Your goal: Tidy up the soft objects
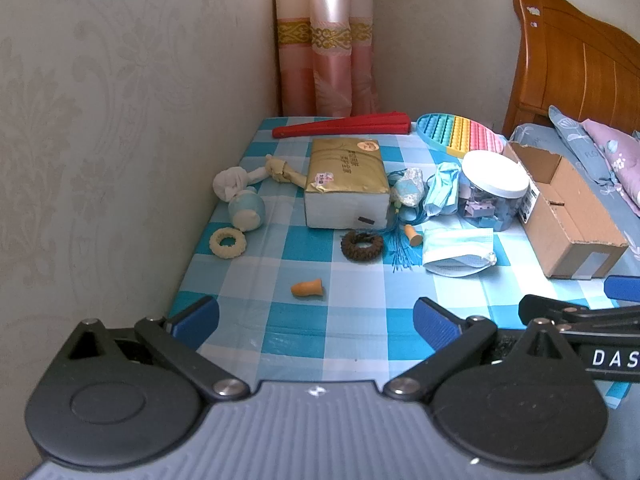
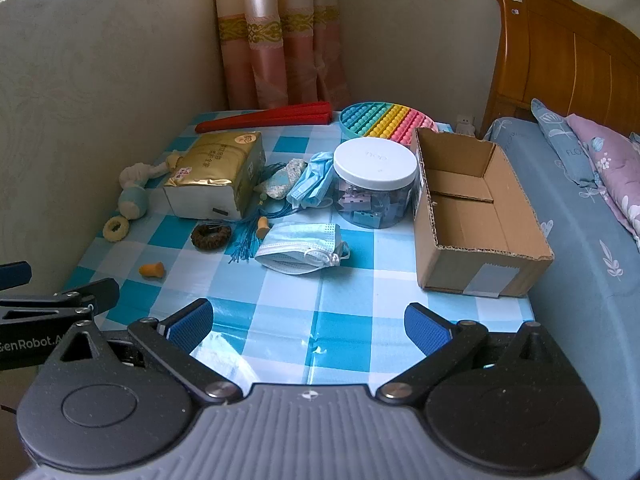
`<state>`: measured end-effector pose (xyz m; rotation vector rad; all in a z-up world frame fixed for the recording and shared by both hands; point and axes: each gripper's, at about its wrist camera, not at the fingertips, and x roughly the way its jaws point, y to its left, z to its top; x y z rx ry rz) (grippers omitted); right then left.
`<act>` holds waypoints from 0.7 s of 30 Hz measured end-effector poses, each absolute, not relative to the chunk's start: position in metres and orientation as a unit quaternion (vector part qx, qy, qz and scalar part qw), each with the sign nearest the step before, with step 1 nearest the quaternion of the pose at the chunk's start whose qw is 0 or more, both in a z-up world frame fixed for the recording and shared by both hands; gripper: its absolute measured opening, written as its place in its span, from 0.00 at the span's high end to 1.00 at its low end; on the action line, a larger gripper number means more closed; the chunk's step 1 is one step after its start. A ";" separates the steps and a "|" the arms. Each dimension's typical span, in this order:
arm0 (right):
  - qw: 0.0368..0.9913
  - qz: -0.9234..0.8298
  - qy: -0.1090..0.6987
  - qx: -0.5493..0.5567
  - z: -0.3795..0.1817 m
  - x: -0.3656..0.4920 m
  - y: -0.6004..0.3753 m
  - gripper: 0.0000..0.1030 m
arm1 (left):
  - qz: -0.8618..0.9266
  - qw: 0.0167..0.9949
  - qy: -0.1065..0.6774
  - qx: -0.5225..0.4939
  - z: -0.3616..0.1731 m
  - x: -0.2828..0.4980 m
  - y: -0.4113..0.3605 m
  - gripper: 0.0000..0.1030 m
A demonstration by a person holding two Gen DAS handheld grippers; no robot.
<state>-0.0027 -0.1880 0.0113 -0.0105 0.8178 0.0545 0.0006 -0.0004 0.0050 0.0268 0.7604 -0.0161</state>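
The table point(image 2: 280, 320) (checked blue cloth) is being shared by a cardboard box point(image 2: 476, 208) at its right edge, a tissue pack point(image 2: 216, 172), and a face mask point(image 2: 300, 248) lying beside a brown hair tie point(image 2: 211, 236). Both tongs, left point(image 1: 316, 320) and right point(image 2: 308, 320), are being held wide and empty.

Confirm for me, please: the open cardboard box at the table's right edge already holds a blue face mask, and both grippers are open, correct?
Not quite: the open cardboard box is empty, as the right wrist view shows. The flat blue face mask lies on the checked tablecloth. Left gripper and right gripper are indeed open.
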 end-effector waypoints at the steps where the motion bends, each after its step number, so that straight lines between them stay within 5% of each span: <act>1: 0.917 0.026 0.397 -0.005 0.011 -0.003 -0.188 0.00 | -0.008 0.928 0.371 0.013 0.005 0.000 0.000 0.01; 21: 0.919 0.029 0.393 -0.005 0.012 -0.001 -0.186 0.00 | -0.008 0.928 0.371 0.011 0.007 0.000 0.000 0.01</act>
